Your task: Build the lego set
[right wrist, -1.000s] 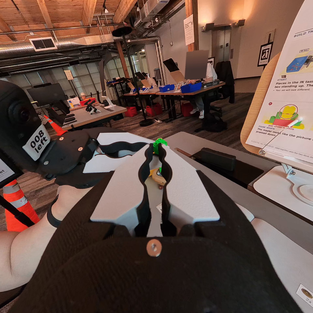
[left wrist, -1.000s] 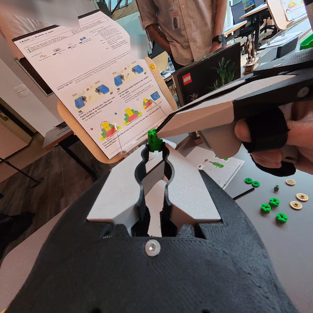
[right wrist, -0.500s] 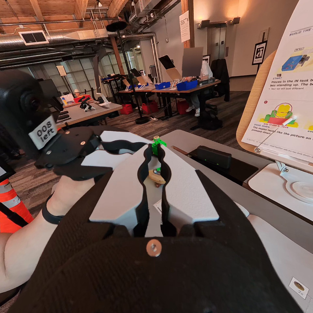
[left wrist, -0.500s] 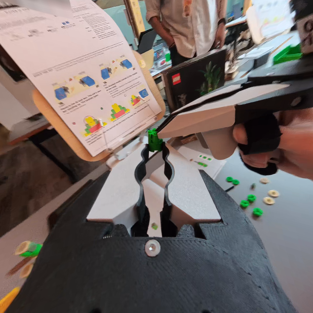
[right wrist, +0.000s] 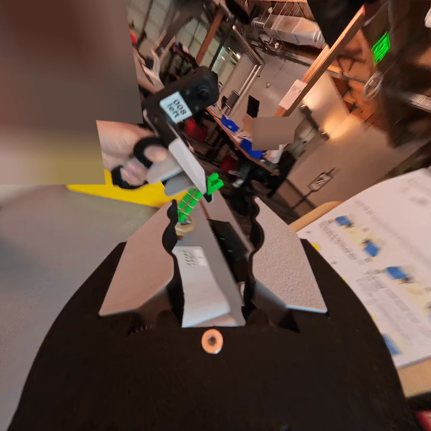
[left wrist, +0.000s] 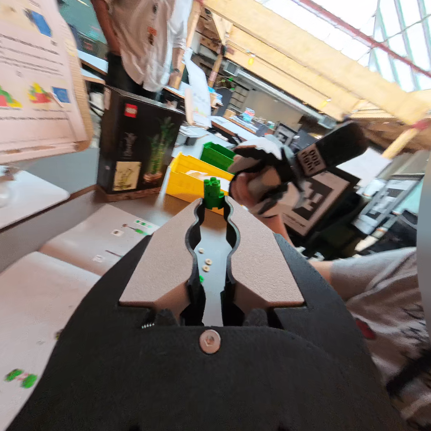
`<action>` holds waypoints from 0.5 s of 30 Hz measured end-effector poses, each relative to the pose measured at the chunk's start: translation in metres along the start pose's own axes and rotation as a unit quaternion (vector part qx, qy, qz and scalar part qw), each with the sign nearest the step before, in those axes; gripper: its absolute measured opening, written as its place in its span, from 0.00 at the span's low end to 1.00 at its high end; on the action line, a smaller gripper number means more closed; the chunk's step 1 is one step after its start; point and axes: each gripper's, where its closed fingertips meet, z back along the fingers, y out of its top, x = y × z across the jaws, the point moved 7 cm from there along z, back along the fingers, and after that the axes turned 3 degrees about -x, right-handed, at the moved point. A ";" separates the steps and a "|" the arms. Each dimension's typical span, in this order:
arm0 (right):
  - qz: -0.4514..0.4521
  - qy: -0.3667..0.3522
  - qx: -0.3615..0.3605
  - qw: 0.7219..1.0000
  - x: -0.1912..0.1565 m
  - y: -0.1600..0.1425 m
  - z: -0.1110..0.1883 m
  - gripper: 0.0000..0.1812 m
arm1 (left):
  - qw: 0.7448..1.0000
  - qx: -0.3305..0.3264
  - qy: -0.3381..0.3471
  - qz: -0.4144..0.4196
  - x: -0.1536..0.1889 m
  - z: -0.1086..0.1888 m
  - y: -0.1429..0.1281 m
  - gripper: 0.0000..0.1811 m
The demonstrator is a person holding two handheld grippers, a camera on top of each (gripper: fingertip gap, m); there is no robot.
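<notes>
Workshop with exposed timber beams and rows of desks behind; both views motion-blurred. Grey table [left wrist: 77,210] carries a dark lego box [left wrist: 137,149] standing upright, a yellow bin [left wrist: 186,179] with a green bin [left wrist: 215,154] behind it, and an instruction sheet [left wrist: 30,77] on a wooden stand at left. A person in a light shirt stands beyond the box.

Left hand-held gripper [left wrist: 212,200]: fingers drawn close, pinching the base of a green lego stack [left wrist: 212,192] at the tips, studs pointing away from the camera. Small tan round pieces [left wrist: 206,264] lie loose on the table, seen through the gap between the fingers. Printed booklet pages [left wrist: 130,229] lie flat beside them.

Right hand-held gripper [right wrist: 213,205]: fingers spread wide, nothing between them. In the right wrist view the left hand-held gripper shows farther off, held in a hand, with the green piece at its tip. Just below it a column of green round pieces [right wrist: 187,205] leans, a tan disc at its lower end; whether the column touches the held piece cannot be told.
</notes>
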 end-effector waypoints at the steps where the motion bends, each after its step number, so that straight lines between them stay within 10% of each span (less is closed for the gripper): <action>1: 0.057 -0.014 -0.010 0.998 -0.006 0.000 -0.002 0.33 | 0.999 -0.016 -0.030 0.013 0.003 0.001 -0.003 0.07; 15: 0.201 -0.002 -0.029 0.979 -0.044 0.011 -0.020 0.22 | 0.974 -0.095 -0.196 0.057 0.026 0.000 -0.020 0.07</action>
